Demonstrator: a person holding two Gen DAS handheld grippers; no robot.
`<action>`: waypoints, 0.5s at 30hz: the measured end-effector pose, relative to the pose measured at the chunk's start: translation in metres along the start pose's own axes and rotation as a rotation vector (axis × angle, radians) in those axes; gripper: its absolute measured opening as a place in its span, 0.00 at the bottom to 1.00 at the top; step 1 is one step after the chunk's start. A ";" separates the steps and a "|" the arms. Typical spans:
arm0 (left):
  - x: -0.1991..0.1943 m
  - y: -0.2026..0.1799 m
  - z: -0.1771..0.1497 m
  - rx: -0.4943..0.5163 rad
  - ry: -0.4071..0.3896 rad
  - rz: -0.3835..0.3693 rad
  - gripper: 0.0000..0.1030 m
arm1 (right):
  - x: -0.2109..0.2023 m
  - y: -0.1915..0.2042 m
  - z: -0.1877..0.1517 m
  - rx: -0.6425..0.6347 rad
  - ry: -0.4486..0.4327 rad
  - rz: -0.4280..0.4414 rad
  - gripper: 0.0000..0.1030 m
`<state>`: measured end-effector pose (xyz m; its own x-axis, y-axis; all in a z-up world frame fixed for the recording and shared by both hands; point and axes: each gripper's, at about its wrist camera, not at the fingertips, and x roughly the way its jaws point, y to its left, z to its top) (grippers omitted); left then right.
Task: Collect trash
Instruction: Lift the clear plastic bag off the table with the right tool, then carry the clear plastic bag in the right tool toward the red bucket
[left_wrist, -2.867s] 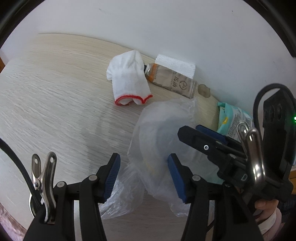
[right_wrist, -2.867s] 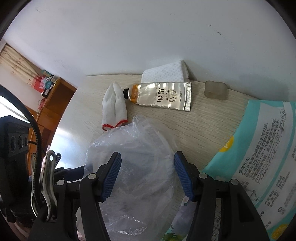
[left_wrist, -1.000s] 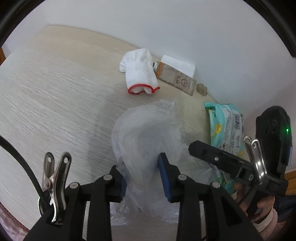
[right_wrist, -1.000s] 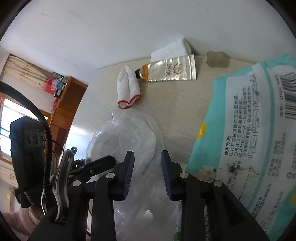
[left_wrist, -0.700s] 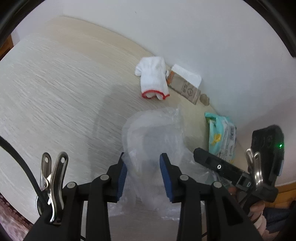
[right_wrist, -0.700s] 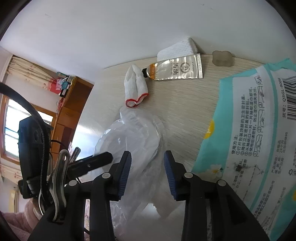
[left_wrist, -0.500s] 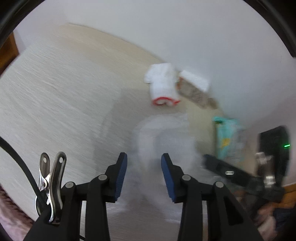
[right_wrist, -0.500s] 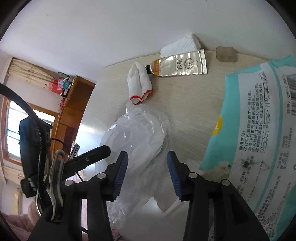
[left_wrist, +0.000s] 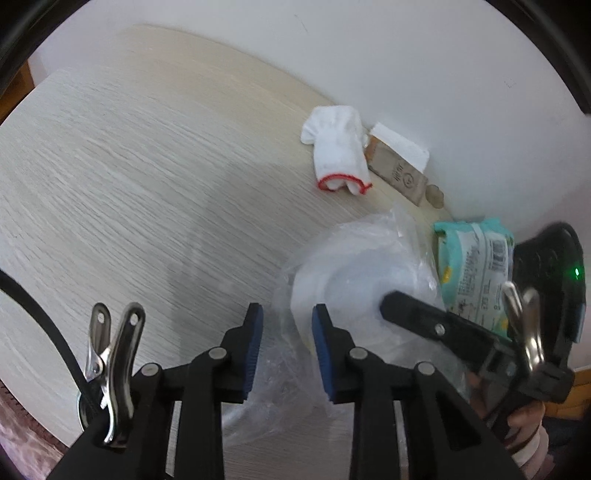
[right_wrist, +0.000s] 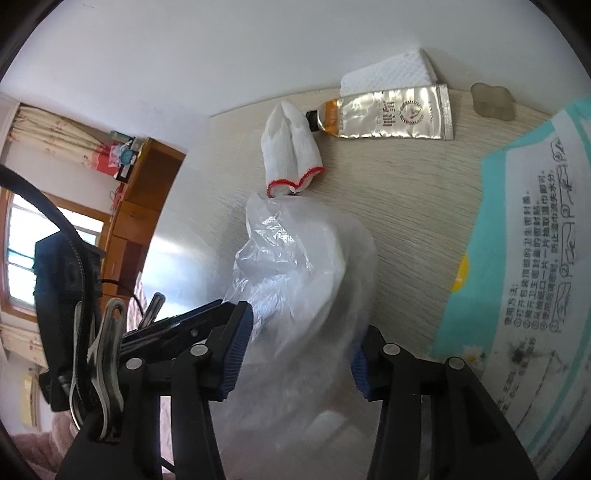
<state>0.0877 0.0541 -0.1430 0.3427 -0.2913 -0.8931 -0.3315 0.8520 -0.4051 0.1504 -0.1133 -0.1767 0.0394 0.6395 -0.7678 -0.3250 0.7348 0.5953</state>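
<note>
The clear plastic bag (left_wrist: 354, 280) is taken as landmark on the pale wooden table (left_wrist: 122, 184). Nearest, the left gripper (left_wrist: 287, 321) is seen with jaws narrowly parted, just closing, bag film between them; contact cannot be told. The right gripper (right_wrist: 301, 341) straddles the bag, jaws apart, also closing. Beyond the bag a white glove (right_wrist: 290, 147) lies, then a gold tube (right_wrist: 388, 116) by the wall. Beside the bag rests a teal wipes pack (left_wrist: 476, 266).

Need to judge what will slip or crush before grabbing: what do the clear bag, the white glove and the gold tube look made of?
Clear bag: thin plastic film, glossy, see-through, crinkled. White glove: knitted cotton-like fabric, matte, with a red-stitched cuff. Gold tube: probably foil-laminate or soft metal, mirror-shiny, with a flat crimped end and a dark cap.
</note>
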 end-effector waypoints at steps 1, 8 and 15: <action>-0.001 0.000 0.000 0.003 0.002 -0.004 0.33 | 0.001 -0.002 0.000 0.006 0.004 0.002 0.34; -0.001 0.005 0.000 -0.012 0.019 -0.062 0.46 | -0.008 0.000 -0.004 -0.013 -0.038 0.138 0.13; 0.004 0.011 0.004 -0.067 0.041 -0.154 0.46 | -0.009 -0.003 -0.005 -0.009 -0.047 0.098 0.14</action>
<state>0.0893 0.0642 -0.1499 0.3585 -0.4346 -0.8262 -0.3361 0.7655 -0.5486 0.1465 -0.1224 -0.1726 0.0515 0.7182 -0.6939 -0.3380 0.6664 0.6646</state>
